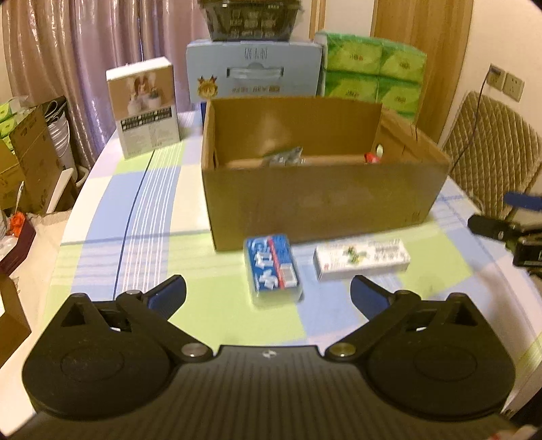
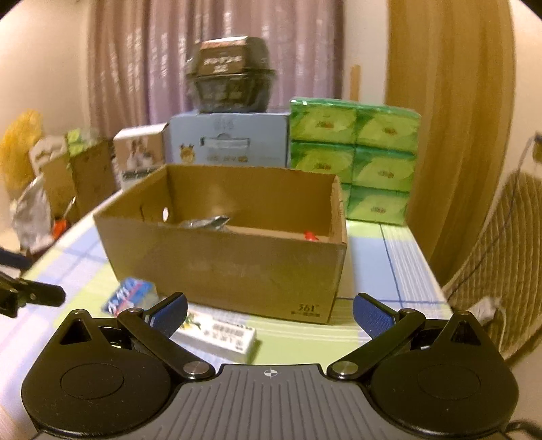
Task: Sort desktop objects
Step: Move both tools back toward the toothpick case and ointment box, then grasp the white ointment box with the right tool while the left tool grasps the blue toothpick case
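Note:
An open cardboard box point(image 1: 318, 199) point(image 2: 230, 270) stands mid-table with a silver packet point(image 1: 284, 156) point(image 2: 206, 222) and a red item point(image 1: 372, 157) point(image 2: 311, 236) inside. In front of it lie a blue pack point(image 1: 273, 270) point(image 2: 130, 299) and a white carton point(image 1: 361, 259) point(image 2: 220, 336). My left gripper point(image 1: 267, 294) is open just short of the blue pack, nothing between its fingers. My right gripper point(image 2: 270, 313) is open above the table in front of the box; the white carton lies under its left finger point(image 2: 169, 313). Each gripper shows at the other view's edge.
Behind the box stand a white product box point(image 1: 144, 108), a light blue carton point(image 1: 254, 72) with a dark container point(image 1: 249, 18) on top, and stacked green tissue packs point(image 1: 372, 74). A woven chair point(image 1: 491, 152) is at the right. Boxes and clutter sit left of the table.

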`<state>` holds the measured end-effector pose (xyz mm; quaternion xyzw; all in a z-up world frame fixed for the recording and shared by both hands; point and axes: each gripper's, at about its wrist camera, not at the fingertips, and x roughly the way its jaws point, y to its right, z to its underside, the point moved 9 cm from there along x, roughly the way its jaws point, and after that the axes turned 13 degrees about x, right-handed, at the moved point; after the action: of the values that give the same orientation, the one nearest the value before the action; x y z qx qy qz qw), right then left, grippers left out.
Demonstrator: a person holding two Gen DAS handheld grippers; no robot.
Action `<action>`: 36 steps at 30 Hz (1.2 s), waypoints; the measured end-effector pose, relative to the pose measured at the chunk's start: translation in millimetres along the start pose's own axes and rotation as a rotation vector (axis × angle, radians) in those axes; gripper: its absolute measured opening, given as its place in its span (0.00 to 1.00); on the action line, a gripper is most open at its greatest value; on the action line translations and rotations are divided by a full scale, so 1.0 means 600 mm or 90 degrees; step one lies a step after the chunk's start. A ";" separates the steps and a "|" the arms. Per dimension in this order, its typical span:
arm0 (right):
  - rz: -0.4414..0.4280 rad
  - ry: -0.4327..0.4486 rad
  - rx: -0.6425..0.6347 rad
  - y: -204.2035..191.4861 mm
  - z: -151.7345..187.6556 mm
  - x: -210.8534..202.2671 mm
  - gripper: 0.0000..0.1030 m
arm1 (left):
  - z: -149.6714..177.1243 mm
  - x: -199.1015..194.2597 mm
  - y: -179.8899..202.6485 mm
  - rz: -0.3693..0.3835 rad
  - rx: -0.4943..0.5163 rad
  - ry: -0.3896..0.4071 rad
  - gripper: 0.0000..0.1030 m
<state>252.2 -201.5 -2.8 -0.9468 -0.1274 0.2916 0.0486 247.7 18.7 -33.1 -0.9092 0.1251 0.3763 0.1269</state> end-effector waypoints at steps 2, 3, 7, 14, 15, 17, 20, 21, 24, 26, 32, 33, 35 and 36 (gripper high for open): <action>-0.012 -0.011 -0.023 -0.003 0.011 0.006 0.98 | 0.017 0.005 0.000 0.001 0.000 -0.007 0.98; -0.021 -0.018 -0.032 -0.006 0.018 0.009 0.98 | 0.024 0.007 0.000 0.001 0.000 -0.010 0.98; -0.058 -0.050 -0.075 -0.021 0.044 0.024 0.98 | 0.046 0.020 -0.008 -0.003 -0.003 -0.018 0.98; -0.090 -0.102 -0.170 -0.041 0.074 0.068 0.98 | 0.057 0.057 -0.013 0.005 -0.004 -0.027 0.98; -0.093 -0.109 -0.175 -0.040 0.075 0.077 0.98 | 0.059 0.063 -0.014 0.005 -0.005 -0.027 0.98; -0.106 -0.128 -0.187 -0.041 0.079 0.094 0.98 | 0.062 0.074 -0.014 0.005 -0.007 -0.032 0.98; -0.125 -0.143 -0.222 -0.045 0.087 0.121 0.98 | 0.064 0.090 -0.009 0.016 -0.004 -0.038 0.98; -0.130 -0.148 -0.231 -0.045 0.090 0.130 0.98 | 0.063 0.094 -0.007 0.018 0.000 -0.037 0.98; -0.152 -0.166 -0.233 -0.047 0.097 0.155 0.96 | 0.057 0.104 0.000 0.023 0.016 -0.032 0.98; -0.166 -0.178 -0.236 -0.050 0.102 0.171 0.95 | 0.052 0.112 0.005 0.028 0.020 -0.032 0.98; -0.191 -0.206 -0.247 -0.054 0.110 0.214 0.89 | 0.047 0.137 0.021 0.038 0.045 -0.041 0.98; -0.195 -0.209 -0.245 -0.055 0.109 0.218 0.88 | 0.046 0.139 0.022 0.038 0.048 -0.041 0.98; -0.205 -0.217 -0.243 -0.056 0.109 0.226 0.85 | 0.045 0.142 0.023 0.039 0.051 -0.041 0.98; -0.213 -0.222 -0.245 -0.058 0.111 0.228 0.83 | 0.045 0.144 0.022 0.038 0.050 -0.041 0.98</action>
<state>316.3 -129.9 -125.5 -0.8401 -0.3407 0.4083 -0.1068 285.0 3.6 -115.3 -0.8869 0.1630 0.4037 0.1548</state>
